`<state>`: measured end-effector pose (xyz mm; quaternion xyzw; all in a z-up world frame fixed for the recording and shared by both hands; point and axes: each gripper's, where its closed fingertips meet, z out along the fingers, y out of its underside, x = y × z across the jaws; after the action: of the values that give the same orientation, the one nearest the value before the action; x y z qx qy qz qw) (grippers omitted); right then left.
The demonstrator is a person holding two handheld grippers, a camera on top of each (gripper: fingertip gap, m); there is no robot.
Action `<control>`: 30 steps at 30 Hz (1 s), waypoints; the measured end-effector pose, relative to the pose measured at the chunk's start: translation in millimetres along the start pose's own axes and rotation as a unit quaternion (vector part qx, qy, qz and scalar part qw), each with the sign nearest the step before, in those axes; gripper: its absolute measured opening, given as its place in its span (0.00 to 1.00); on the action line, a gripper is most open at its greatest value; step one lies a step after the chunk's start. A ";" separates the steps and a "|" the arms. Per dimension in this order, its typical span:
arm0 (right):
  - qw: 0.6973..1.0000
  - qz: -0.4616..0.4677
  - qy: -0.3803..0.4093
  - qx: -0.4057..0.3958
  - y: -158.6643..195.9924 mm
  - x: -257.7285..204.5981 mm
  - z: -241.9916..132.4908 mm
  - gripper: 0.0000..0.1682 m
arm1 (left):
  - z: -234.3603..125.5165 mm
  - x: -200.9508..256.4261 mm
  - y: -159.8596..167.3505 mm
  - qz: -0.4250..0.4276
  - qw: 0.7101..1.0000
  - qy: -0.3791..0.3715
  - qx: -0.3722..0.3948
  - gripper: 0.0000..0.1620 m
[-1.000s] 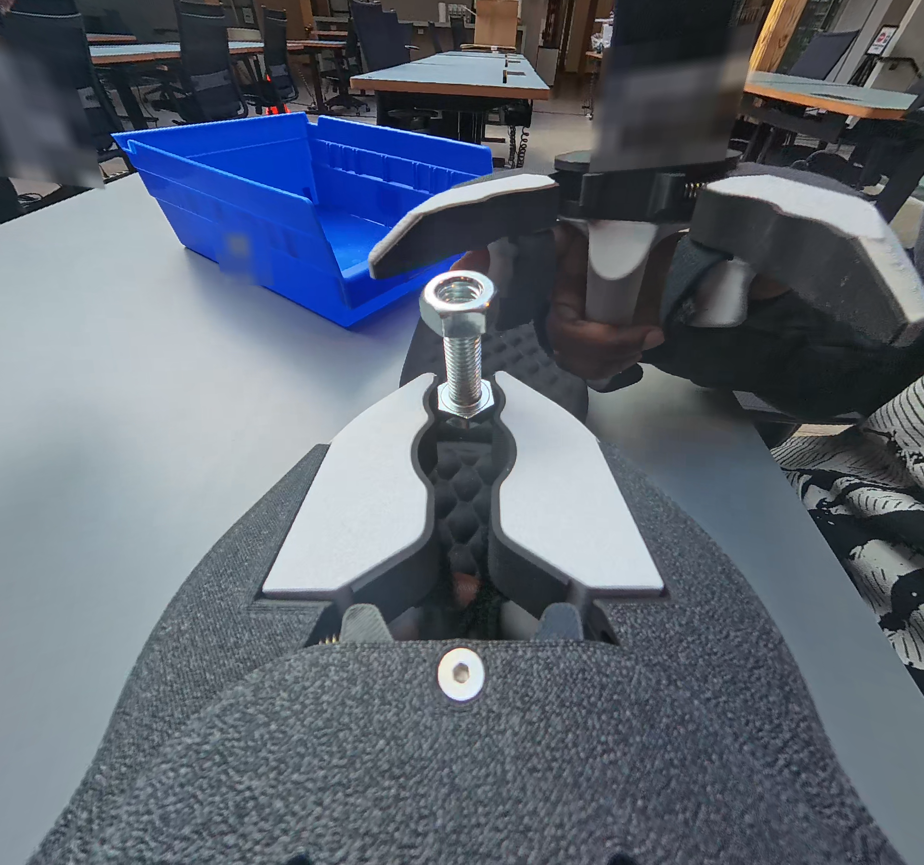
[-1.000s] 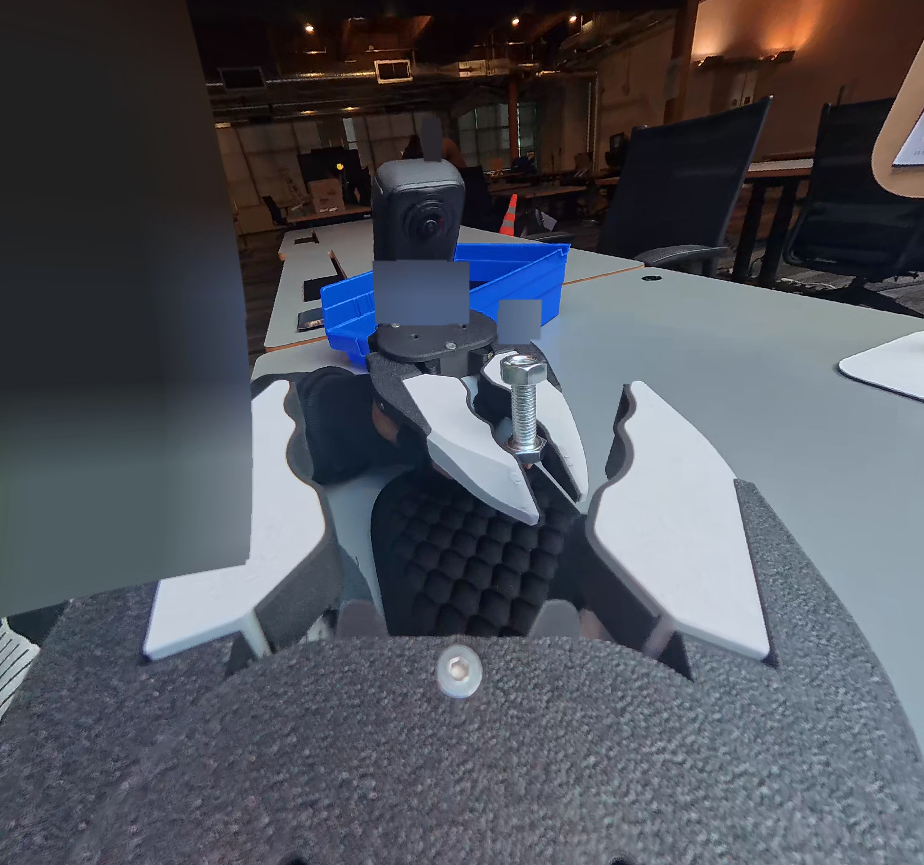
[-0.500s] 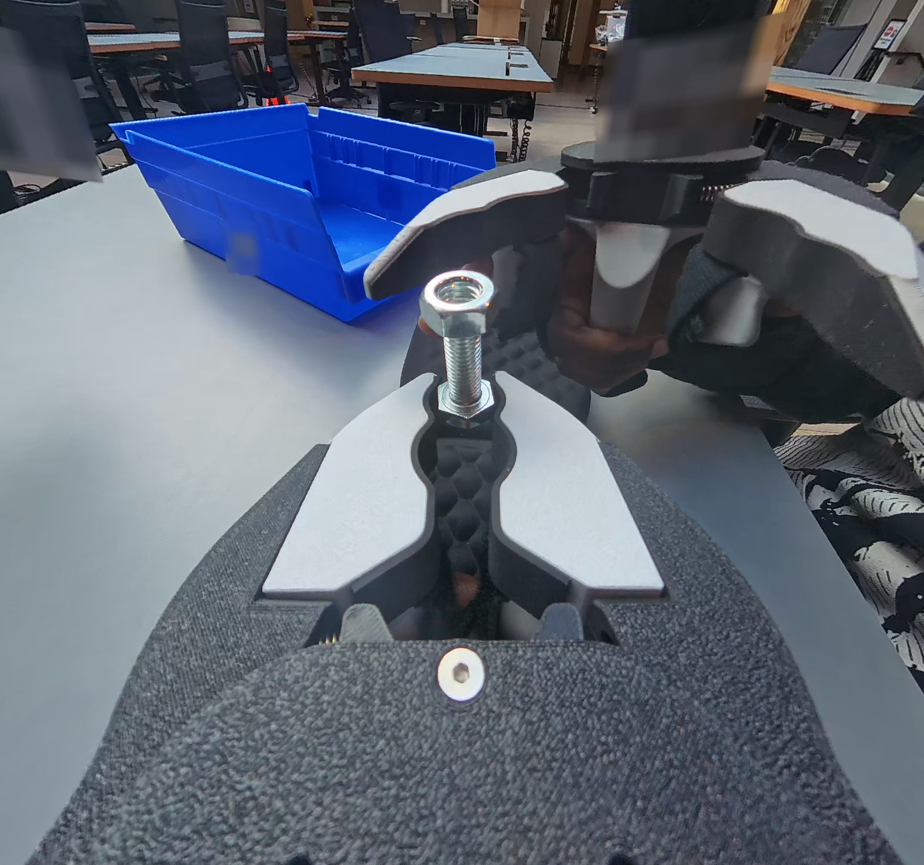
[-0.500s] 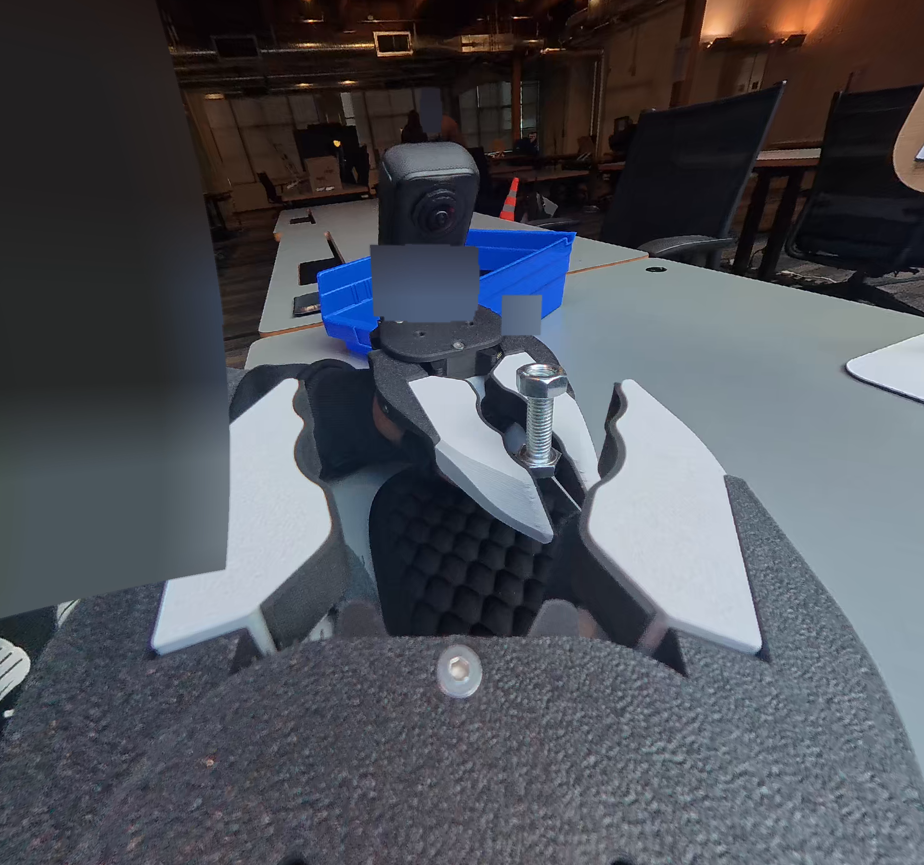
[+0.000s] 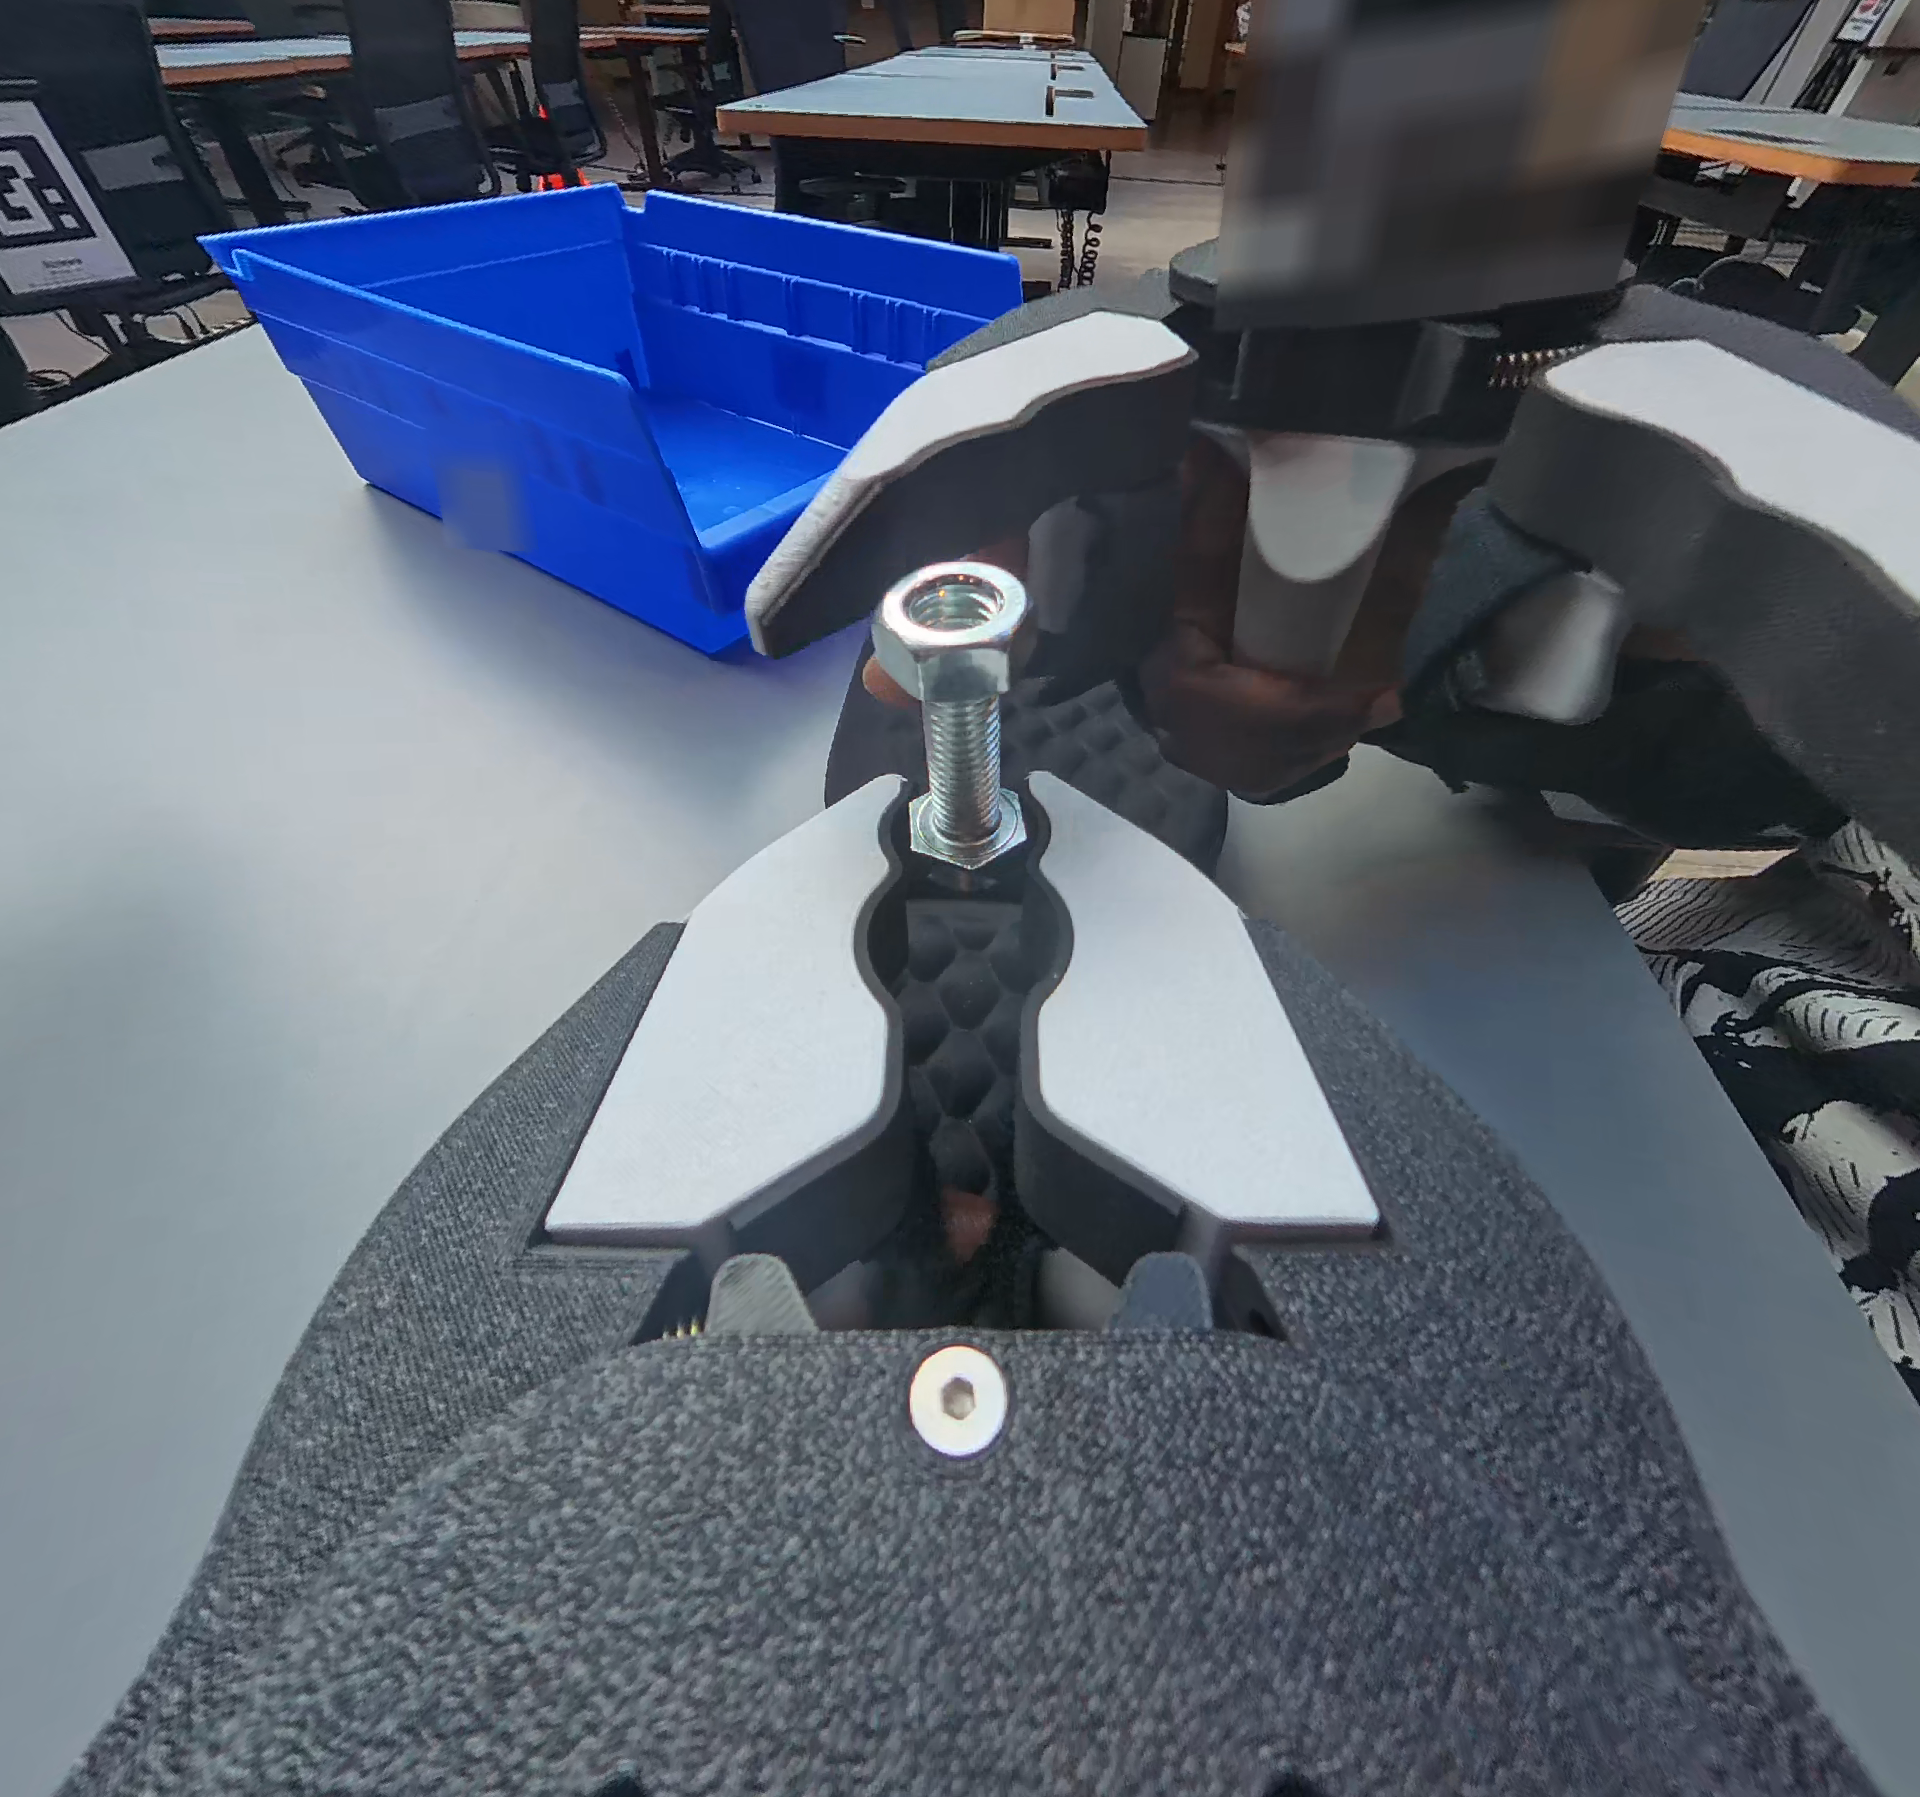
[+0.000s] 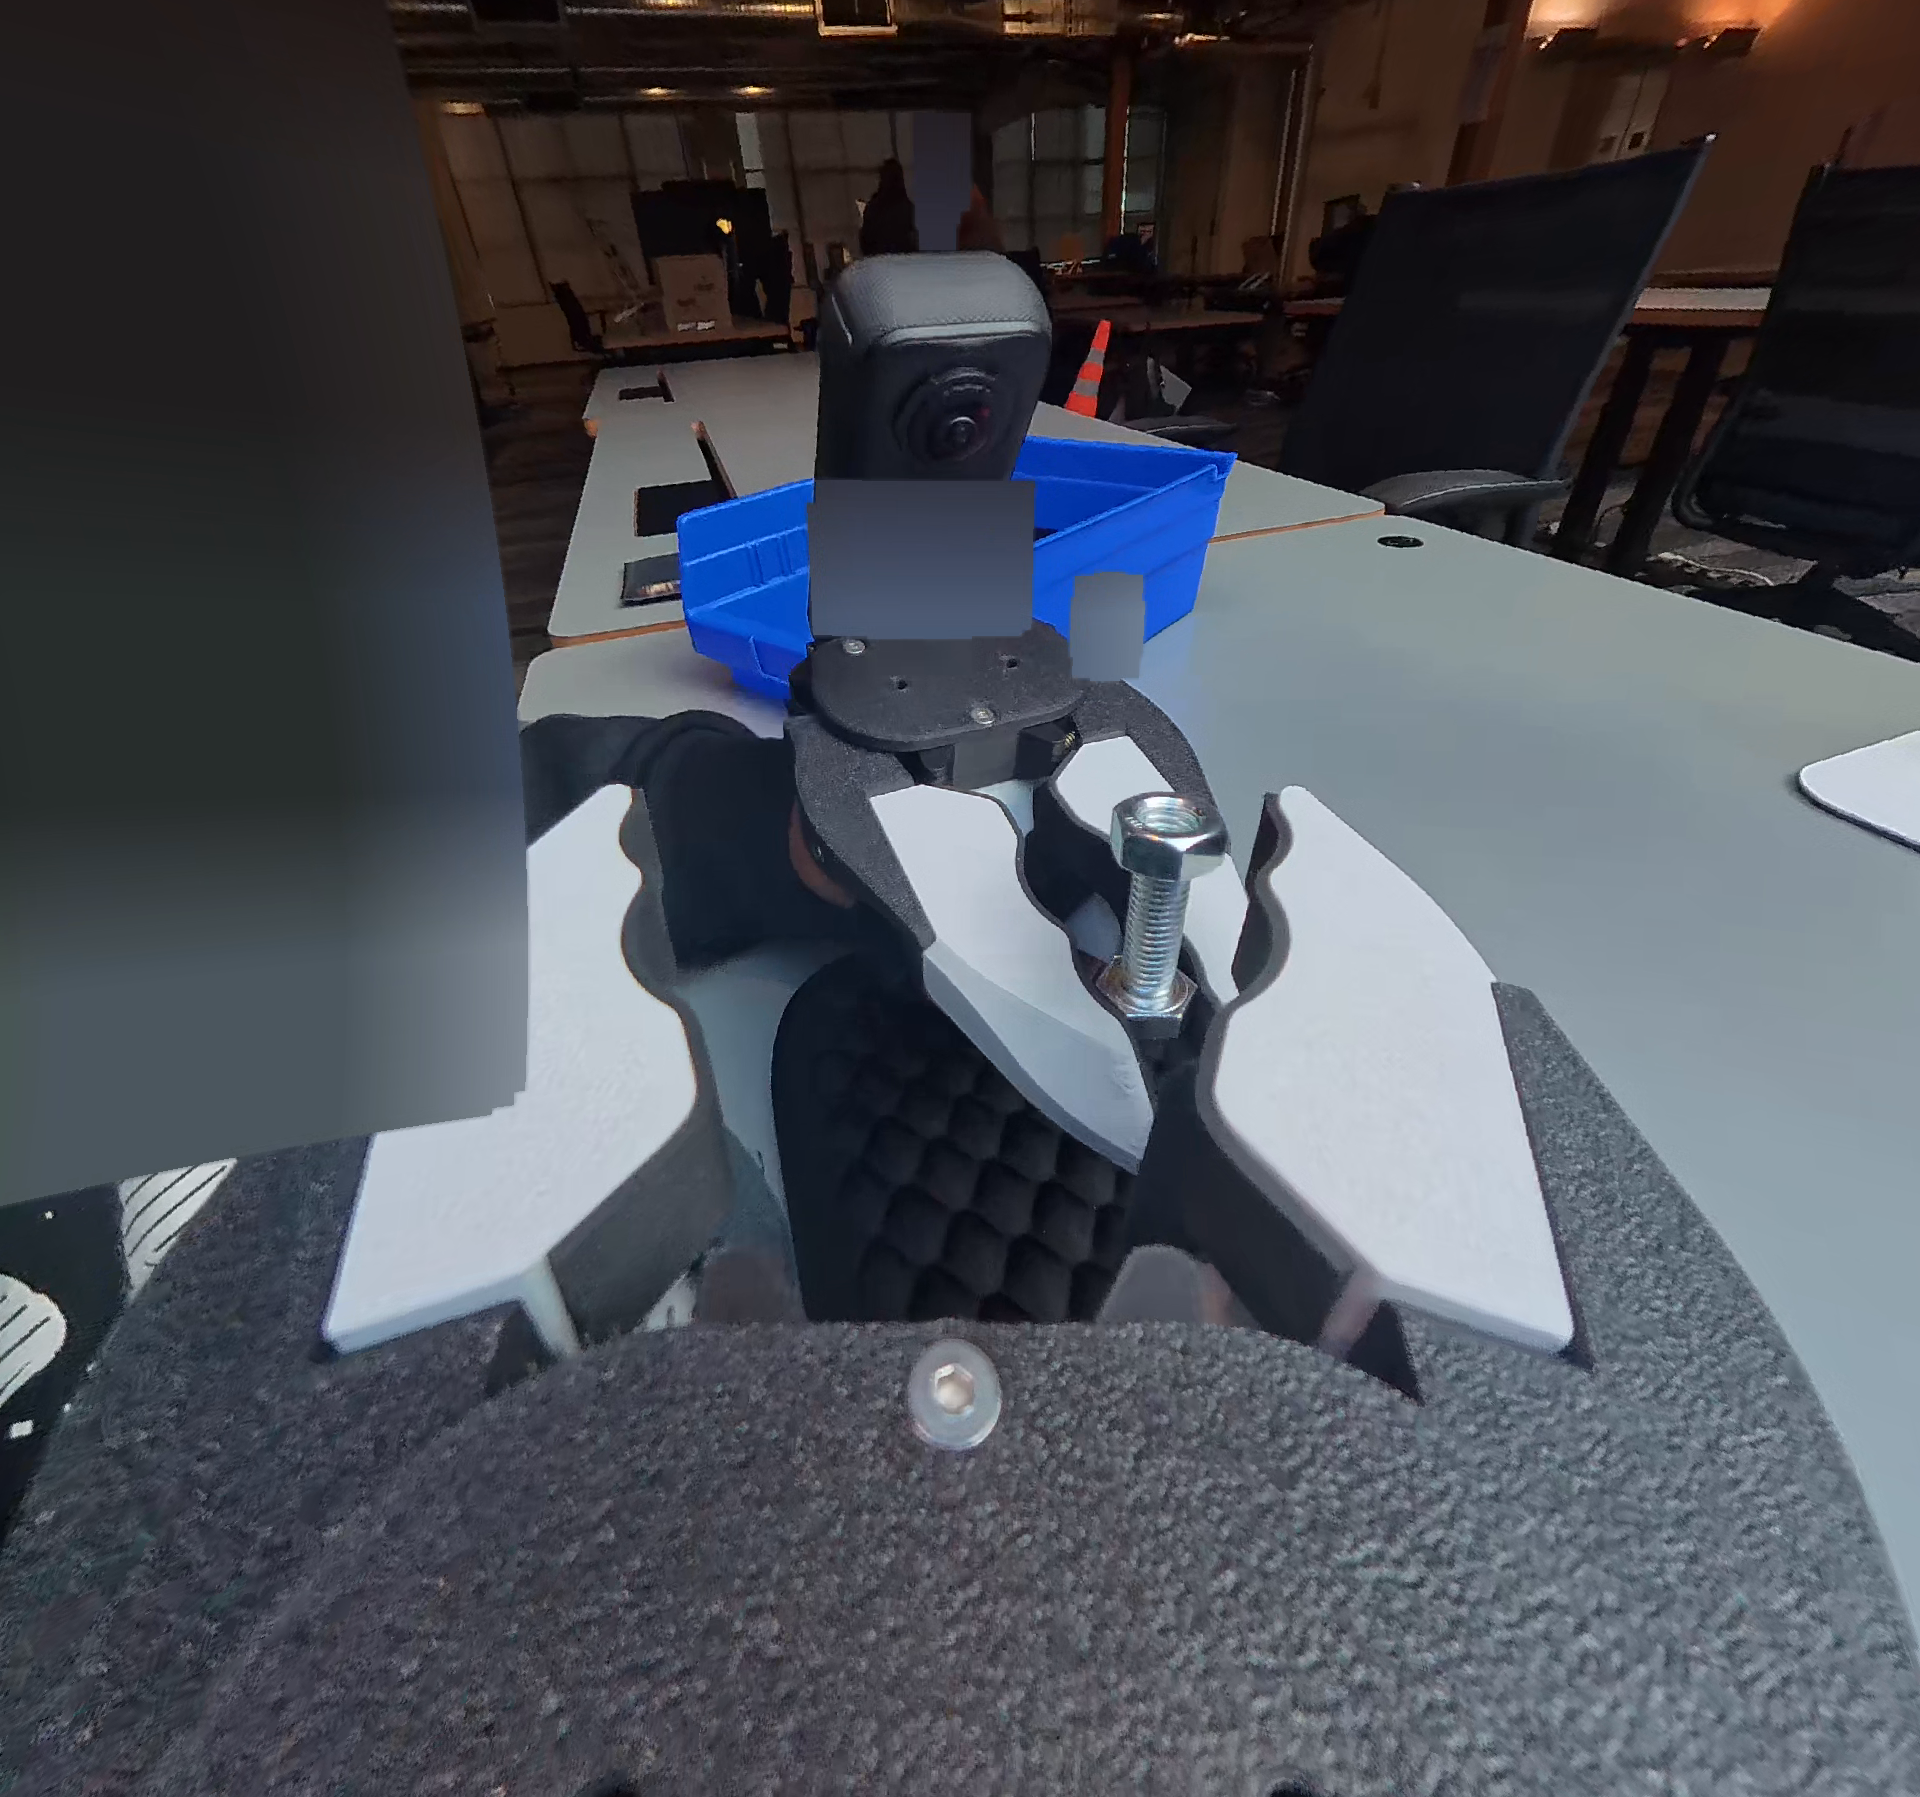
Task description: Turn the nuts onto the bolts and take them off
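A steel bolt (image 5: 964, 750) stands upright with its hex head clamped between the tips of my left gripper (image 5: 966, 802), which is shut on it. A nut (image 5: 951, 630) sits at the top of its thread. In the right wrist view the bolt (image 6: 1155, 911) and nut (image 6: 1166, 831) stand between the spread fingers of my right gripper (image 6: 940, 807), close to the right finger (image 6: 1361, 1041). The right gripper is open and empty. In the left wrist view one of its fingers (image 5: 997, 459) hangs just behind the nut.
A blue plastic bin (image 5: 582, 417) stands on the grey table (image 5: 312, 812) behind the bolt, and shows in the right wrist view (image 6: 1143, 511). A black honeycomb foam pad (image 6: 956, 1186) lies under the grippers. A white flat object (image 6: 1870, 791) lies far right. Chairs and other tables stand beyond. Spacing between my two grippers at the tips: around 7 cm.
The open right gripper has come closer to the bolt, which now sits nearer its right finger. The left gripper still holds the bolt upright in the same place.
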<state>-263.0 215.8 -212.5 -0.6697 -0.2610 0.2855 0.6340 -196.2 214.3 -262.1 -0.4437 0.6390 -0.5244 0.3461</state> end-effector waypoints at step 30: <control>0.999 -0.026 0.010 -0.035 6.7 10.8 7.6 0.58 | 2.5 2.1 3.8 0.007 1.000 0.000 -0.016 0.10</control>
<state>-260.9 228.4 -220.0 -0.6872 -0.2817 0.2531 0.6200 -195.6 211.6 -266.4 -0.4447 0.6503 -0.5115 0.3430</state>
